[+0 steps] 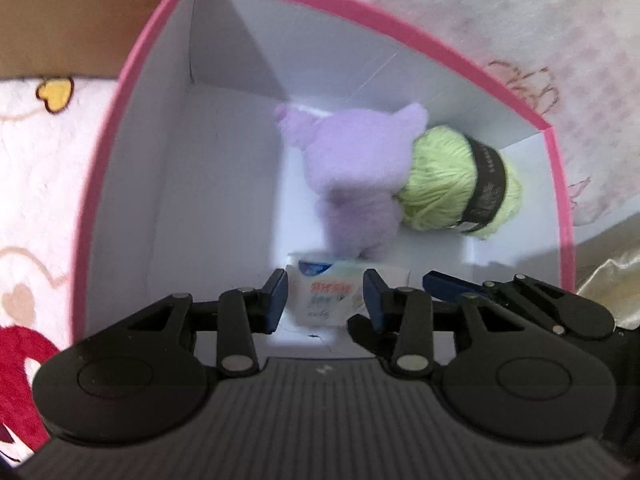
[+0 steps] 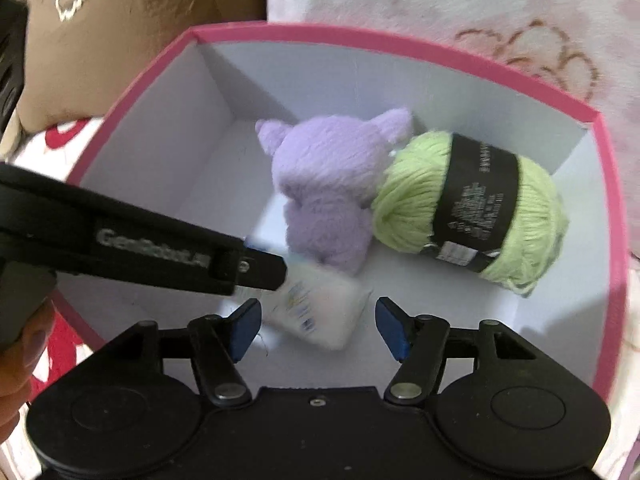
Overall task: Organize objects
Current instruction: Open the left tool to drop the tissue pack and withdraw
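A pink-rimmed box [image 1: 132, 64] with white inside walls holds a purple plush toy [image 1: 352, 172], a green yarn ball [image 1: 460, 184] with a black label, and a white tissue pack [image 1: 328, 296]. The same box [image 2: 400, 40], plush [image 2: 328, 184], yarn [image 2: 472, 208] and pack [image 2: 320, 312] show in the right wrist view. My left gripper [image 1: 326, 294] is over the box with its jaws open on either side of the pack. My right gripper [image 2: 316, 328] is open and empty just above the pack. The left gripper [image 2: 264, 270] reaches in from the left.
The box sits on a pink-white fleece blanket [image 1: 520, 20] with cartoon prints. A brown cushion [image 2: 120, 32] lies behind the box at the left. A cream satin cloth [image 1: 612, 280] lies at the right. A hand [image 2: 20, 360] holds the left gripper.
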Available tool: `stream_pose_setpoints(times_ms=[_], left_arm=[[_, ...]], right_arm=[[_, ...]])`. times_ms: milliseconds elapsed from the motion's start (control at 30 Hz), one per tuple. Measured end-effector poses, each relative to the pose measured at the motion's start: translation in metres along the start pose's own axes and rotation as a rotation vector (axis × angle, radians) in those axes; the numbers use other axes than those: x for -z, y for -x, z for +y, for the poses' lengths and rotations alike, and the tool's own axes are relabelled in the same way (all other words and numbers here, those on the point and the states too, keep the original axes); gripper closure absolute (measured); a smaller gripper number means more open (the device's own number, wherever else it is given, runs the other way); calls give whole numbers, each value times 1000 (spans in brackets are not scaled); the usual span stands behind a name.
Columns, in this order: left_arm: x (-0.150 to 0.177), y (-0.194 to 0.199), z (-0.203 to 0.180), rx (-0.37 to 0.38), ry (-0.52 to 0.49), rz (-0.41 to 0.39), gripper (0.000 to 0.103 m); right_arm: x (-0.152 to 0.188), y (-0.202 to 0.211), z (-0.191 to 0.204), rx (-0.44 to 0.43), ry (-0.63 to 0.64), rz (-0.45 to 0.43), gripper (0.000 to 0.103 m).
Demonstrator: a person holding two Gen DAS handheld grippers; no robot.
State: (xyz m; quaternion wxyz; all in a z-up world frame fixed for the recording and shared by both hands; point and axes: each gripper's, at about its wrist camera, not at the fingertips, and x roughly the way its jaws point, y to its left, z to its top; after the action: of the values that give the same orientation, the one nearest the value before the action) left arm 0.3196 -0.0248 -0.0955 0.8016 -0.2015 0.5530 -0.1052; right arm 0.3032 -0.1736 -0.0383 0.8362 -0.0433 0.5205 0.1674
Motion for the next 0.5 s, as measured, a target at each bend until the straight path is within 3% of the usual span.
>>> stream_pose_setpoints(times_ms=[167,500], left_arm=[[2,28,-9,32,-48,-29,62],[20,104,-39,17,-207,-62,57]], right_arm=[[12,38,-4,-20,-46,-88,35],[31,129,2,-49,-28,-230,35]])
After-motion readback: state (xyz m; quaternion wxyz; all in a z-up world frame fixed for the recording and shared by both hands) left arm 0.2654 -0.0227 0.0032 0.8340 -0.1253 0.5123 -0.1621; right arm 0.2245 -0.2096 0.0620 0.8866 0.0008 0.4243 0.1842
